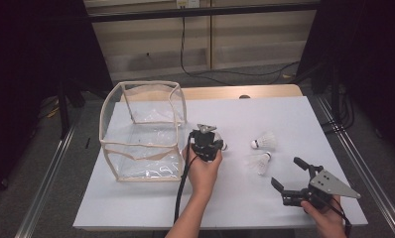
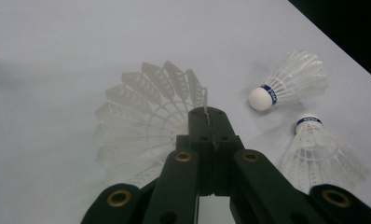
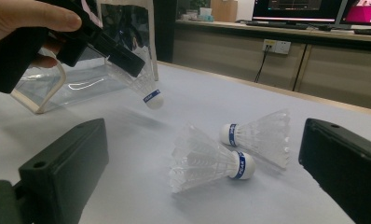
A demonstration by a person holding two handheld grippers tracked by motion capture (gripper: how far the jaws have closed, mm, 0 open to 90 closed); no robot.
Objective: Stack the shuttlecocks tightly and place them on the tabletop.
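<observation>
Office or lab, monitors (image 3: 314, 9) on counter, wall socket (image 3: 277, 46)

**Blue bands, lettering too small to read**

Each shuttlecock carries a blue band with white lettering around its cork. It shows on the held shuttlecock (image 3: 146, 91), on the near shuttlecock (image 3: 211, 161) and on the far shuttlecock (image 3: 260, 135) lying on the counter (image 3: 141, 154). The letters are too small and blurred to spell out (a short brand word, by its look). The monitors (image 3: 309, 9) in the background show bright screens with nothing legible.
</observation>
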